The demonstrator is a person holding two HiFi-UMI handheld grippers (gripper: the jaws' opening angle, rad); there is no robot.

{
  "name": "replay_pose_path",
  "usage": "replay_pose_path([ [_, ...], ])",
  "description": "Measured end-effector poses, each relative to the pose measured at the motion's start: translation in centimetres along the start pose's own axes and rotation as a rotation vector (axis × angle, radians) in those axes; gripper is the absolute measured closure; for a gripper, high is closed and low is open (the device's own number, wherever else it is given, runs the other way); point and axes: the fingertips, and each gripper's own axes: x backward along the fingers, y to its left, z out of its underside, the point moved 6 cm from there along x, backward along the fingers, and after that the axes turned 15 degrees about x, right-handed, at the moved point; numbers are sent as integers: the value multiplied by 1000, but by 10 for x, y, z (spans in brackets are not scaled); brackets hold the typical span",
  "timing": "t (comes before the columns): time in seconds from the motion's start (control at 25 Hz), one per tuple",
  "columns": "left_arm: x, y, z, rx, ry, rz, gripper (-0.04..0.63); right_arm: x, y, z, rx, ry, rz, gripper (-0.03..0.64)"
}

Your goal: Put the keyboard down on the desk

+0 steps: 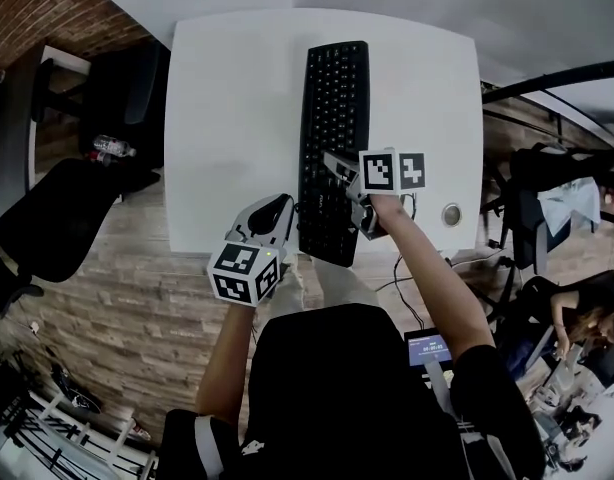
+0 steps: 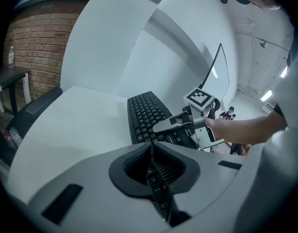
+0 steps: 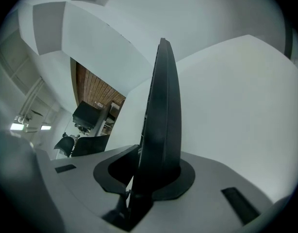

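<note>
**Operator:** At the desk (image 1: 227, 88), report keyboard (image 1: 332, 118) position.

**Unit:** Lengthwise over the desk, near end past its front edge. My left gripper (image 2: 151, 154) and right gripper (image 3: 144, 174) are both clamped on it.

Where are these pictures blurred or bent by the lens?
Head view: the white desk has bowed edges. Left gripper view: the black flat plastic keyboard is sharp far off, blurred near the lens. Right gripper view: dark corners; the keyboard's edge looks soft and curved.

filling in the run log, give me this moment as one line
left gripper: shut on keyboard | right gripper: shut on keyboard | keyboard: over desk, near end at front edge
</note>
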Motion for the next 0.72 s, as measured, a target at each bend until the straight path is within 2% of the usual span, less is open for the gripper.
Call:
replay_pose_path([
  [0.48,-8,2,8,16,14,-17,568,-3,-16,5,-86,32,-5,505],
  [0.72,-10,4,7,28,8,-19,568,-5,-16,4,-85,44,-14,500],
])
